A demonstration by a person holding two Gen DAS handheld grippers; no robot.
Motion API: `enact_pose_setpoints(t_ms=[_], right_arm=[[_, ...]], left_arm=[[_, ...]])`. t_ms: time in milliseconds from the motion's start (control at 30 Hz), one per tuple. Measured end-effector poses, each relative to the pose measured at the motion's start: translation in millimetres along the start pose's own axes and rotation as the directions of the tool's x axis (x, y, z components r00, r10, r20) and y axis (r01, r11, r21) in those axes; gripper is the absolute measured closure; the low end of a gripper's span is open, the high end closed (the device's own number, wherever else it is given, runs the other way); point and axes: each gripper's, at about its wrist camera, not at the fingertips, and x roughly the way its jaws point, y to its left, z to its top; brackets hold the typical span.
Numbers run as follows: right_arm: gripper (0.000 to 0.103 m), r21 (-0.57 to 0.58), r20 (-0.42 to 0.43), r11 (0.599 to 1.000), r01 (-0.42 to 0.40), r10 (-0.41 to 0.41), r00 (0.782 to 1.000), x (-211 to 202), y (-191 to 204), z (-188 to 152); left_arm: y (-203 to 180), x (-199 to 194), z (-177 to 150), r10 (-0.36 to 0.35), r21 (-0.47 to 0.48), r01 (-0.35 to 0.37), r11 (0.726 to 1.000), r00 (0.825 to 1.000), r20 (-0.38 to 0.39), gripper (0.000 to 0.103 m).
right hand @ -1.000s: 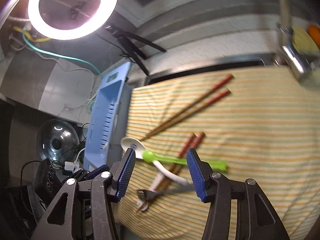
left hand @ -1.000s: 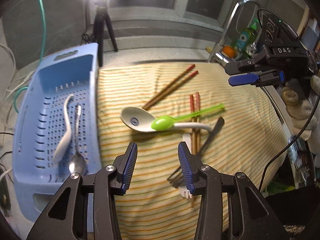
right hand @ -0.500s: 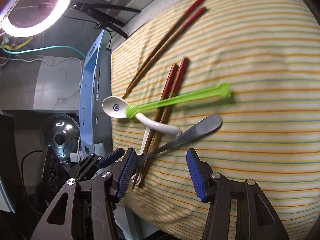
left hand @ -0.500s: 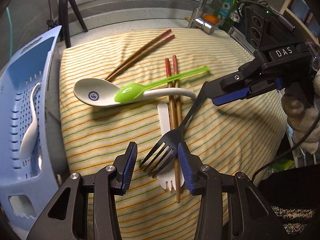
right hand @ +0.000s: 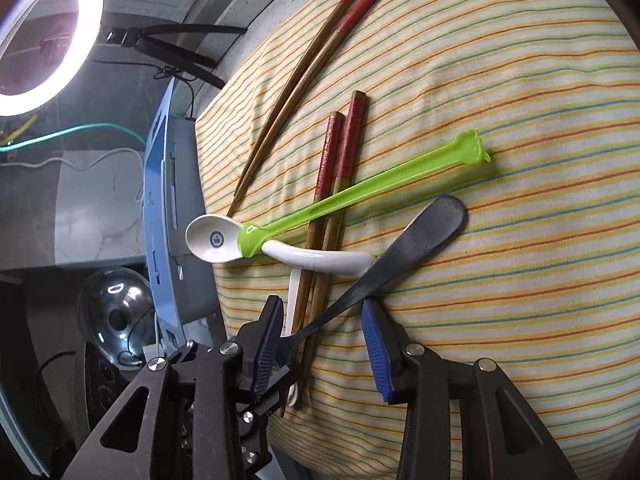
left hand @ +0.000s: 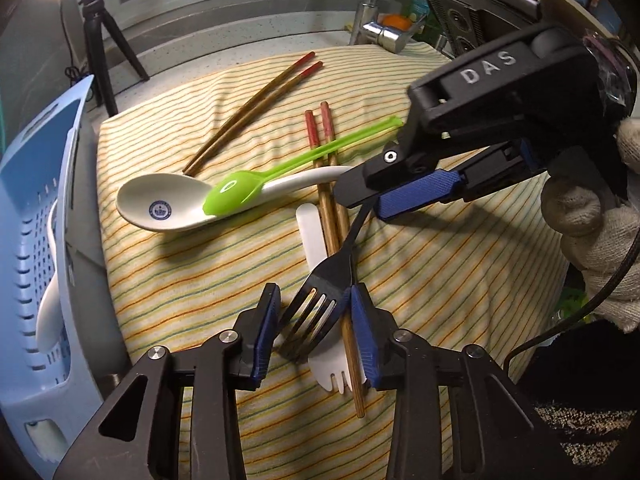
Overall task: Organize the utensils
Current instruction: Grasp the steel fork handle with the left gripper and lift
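Note:
A black fork (left hand: 328, 280) lies across a pair of red-tipped chopsticks (left hand: 334, 216) and a white plastic fork (left hand: 320, 264) on the striped cloth (left hand: 440, 280). My left gripper (left hand: 314, 330) is open, its jaws on either side of the fork's tines. My right gripper (right hand: 320, 346) is open, its jaws straddling the fork's handle (right hand: 400, 252). A green spoon (left hand: 276, 178) rests on a white ceramic spoon (left hand: 176, 202). A second pair of chopsticks (left hand: 256, 112) lies farther back.
A blue perforated basket (left hand: 36, 216) stands at the left edge of the cloth, with a white spoon (left hand: 48, 304) inside. A tripod (left hand: 100, 52) and a tap (left hand: 380, 20) stand behind. A ring light (right hand: 40, 40) shines in the right wrist view.
Both grippers have come closer to the black fork. The left one now has the tines between its jaws, and the right one has dropped down around the handle.

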Motion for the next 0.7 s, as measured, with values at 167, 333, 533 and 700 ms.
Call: enact_pose_setpoints(t_ms=[167,333,533,700], right_arm=[[0.078,0.025,0.022,0.999,0.022,-0.023,0.999,1,0,-1],[0.086,0.047,0.024,0.999,0.022,-0.023,0.999,1,-5,-1],[0.094,0.079,0.018,0.997,0.0,-0.001,1.0,-1,-13,-2],[0.096,0.066,0.023,0.998,-0.012,0.01,1.0,-6,-10,-7]], left_arm=[[-9,-4,1,-0.036,0.013,0.035,0.999,0.999,0.011,0.077],[-17,-5,3,-0.063,0.014,0.063,0.998,0.998,0.016,0.08],[-17,-7,3,-0.079,-0.01,0.079,0.997,0.997,0.024,0.08],[-20,-11,-1,-0.084,-0.017,0.084,0.996,0.996,0.024,0.08]])
